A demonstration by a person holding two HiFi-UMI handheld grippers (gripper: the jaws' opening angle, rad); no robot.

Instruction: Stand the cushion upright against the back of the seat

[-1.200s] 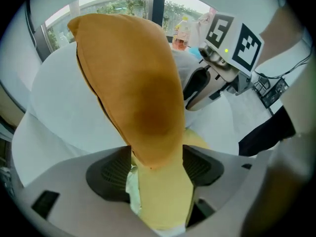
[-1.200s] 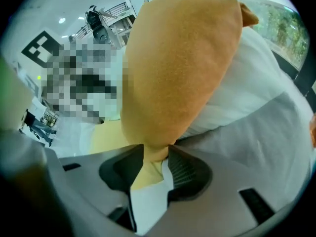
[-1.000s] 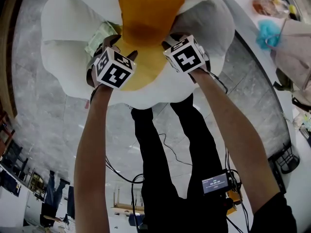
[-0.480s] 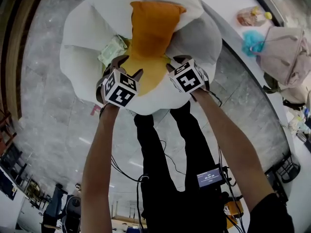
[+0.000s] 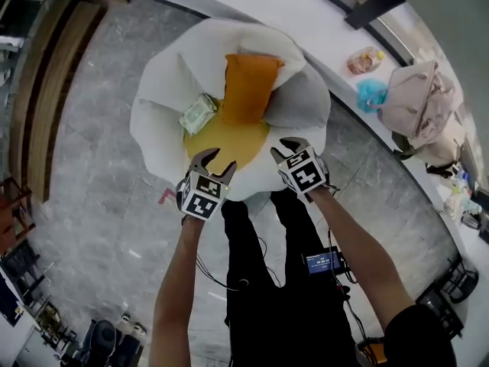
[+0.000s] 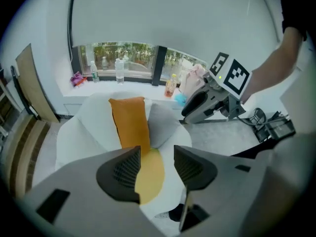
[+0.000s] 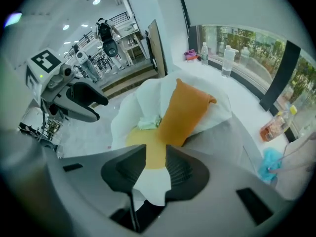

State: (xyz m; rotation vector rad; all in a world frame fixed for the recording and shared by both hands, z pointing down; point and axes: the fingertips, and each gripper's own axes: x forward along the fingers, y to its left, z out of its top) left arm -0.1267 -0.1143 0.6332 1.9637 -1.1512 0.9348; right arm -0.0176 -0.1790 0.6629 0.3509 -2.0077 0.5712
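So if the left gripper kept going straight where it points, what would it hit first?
Probably the yellow seat pad of the white chair, just before the upright orange cushion; depth is unclear. The left gripper holds nothing; its jaws have just been closing.

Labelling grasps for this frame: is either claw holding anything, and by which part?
Nothing is held. The left claw and right claw have just been closing on air, clear of the seat; the cushion stands against its back, untouched.
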